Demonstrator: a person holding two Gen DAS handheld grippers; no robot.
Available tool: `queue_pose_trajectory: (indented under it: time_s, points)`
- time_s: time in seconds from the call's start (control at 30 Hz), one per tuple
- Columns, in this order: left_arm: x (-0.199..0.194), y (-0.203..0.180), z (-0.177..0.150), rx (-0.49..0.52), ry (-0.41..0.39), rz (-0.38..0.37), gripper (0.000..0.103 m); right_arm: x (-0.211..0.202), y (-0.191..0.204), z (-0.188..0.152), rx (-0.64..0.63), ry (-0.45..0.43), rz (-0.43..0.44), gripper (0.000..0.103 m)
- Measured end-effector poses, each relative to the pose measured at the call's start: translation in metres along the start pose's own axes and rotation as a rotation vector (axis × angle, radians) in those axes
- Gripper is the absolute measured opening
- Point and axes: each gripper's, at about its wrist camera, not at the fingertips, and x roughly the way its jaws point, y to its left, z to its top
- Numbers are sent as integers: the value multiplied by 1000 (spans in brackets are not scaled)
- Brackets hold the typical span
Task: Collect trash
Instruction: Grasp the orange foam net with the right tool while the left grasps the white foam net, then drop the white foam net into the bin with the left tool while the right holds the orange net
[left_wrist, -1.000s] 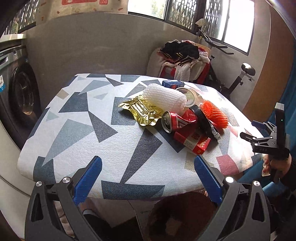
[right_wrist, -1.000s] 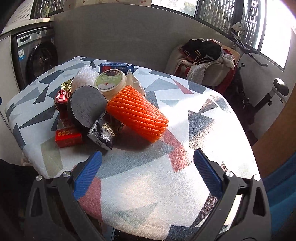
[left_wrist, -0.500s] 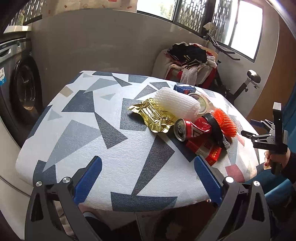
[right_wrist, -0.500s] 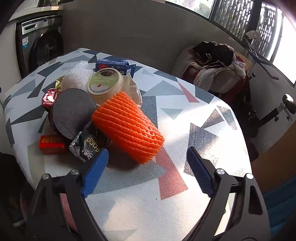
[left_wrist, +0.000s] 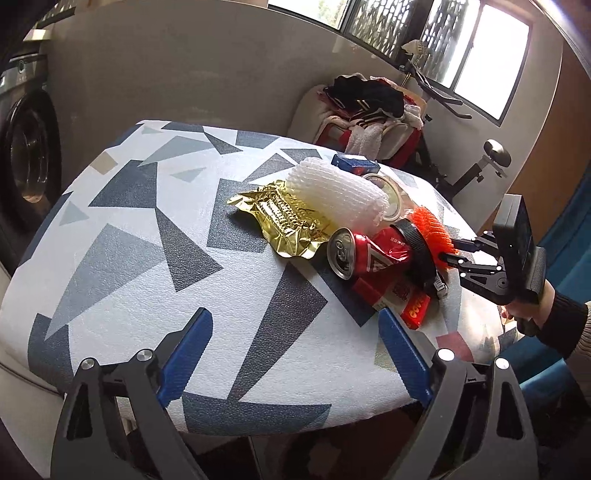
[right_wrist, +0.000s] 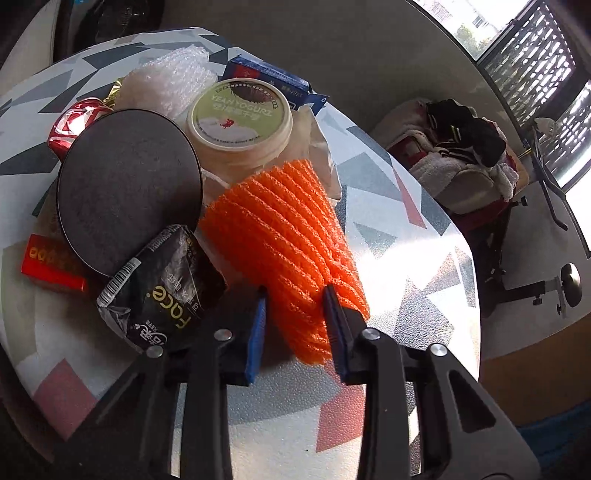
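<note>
So far nothing is collected, I judge: the whole heap of trash lies on the tabletop (left_wrist: 155, 295), toward its right edge in my left view. From large to small I see the white foam net (left_wrist: 336, 195), the orange foam net (right_wrist: 280, 236), the black round lid (right_wrist: 129, 192), the yogurt cup (right_wrist: 240, 118), the gold wrapper (left_wrist: 284, 221), the crushed red can (left_wrist: 369, 254) and the dark snack packet (right_wrist: 162, 288). My right gripper (right_wrist: 293, 314) has just been closing, and its pads now pinch the near end of the orange net. My left gripper (left_wrist: 295, 350) is wide and empty, above the near edge. Almost everything is left.
</note>
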Motion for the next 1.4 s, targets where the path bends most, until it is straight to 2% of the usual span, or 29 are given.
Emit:
queue_pose_trajectory:
  time_s: [0.23,0.33,0.43,0.6,0.73,0.83,0.87,0.93,0.97,1.07,1.17,1.4]
  points:
    - [19,10,43,-153,23,-123,87,-39,-31,-10,231,-126,123,23]
    - [39,11,63,-229,49,-164,83,-51,-50,-17,362,-158,149,22]
    - [68,12,86,-313,84,-208,81,-56,-60,-21,442,-170,161,22]
    - [118,5,115,-399,112,-188,81,-59,-63,-24,462,-184,164,22]
    - [158,3,124,-450,167,-160,81,-57,-64,-28,456,-172,158,22]
    - [175,2,123,-442,190,-144,80,-56,-64,-31,448,-165,155,22]
    - [176,1,121,-431,186,-147,76,-57,-63,-32,445,-166,154,22]
    - [179,3,117,-417,184,-163,61,-60,-62,-34,444,-174,159,22]
    - [178,3,116,-418,182,-180,49,-61,-62,-35,444,-175,158,22]
    - [169,-3,119,-372,164,-170,31,-61,-61,-37,454,-173,158,22]
    - [153,-8,126,-327,130,-163,27,-66,-60,-37,467,-187,160,22]
    - [102,-23,138,-172,33,-140,26,-85,-51,-37,471,-218,169,22]
